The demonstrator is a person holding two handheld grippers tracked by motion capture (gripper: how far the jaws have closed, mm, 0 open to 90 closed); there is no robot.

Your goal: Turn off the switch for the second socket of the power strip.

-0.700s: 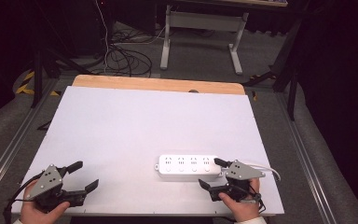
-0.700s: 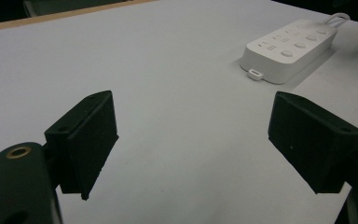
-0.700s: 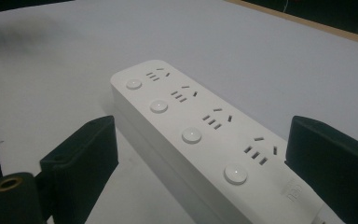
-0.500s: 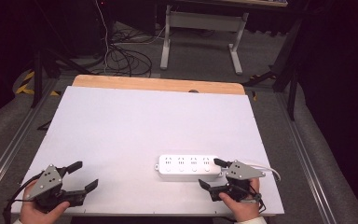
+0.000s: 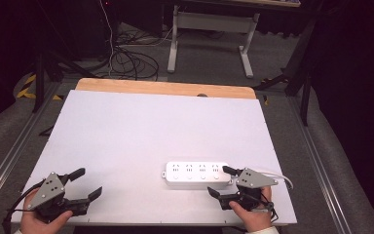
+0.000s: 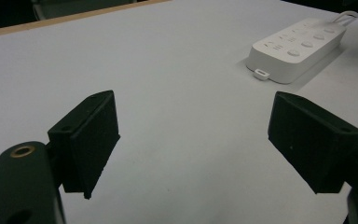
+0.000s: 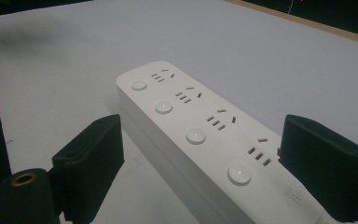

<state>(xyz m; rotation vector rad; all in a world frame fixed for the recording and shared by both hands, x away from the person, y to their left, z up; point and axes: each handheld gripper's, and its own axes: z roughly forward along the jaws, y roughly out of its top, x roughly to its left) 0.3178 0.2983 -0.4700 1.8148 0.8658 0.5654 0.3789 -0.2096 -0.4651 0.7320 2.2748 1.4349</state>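
**Right gripper straddles the strip's end, fingers spread**

The power strip (image 5: 197, 173) lies flat on the white table (image 5: 141, 131), near the front edge and right of centre, sockets and buttons facing up. Its cable (image 5: 278, 174) leaves the right end.

Right gripper (image 5: 221, 181): fingers spread wide, one on each side of the strip's right end. The pads stand beside the casing without pressing on it.

Left gripper (image 5: 86, 183): positioned at the front left corner of the table, well apart from the strip. Fingers spread, with bare table between them.
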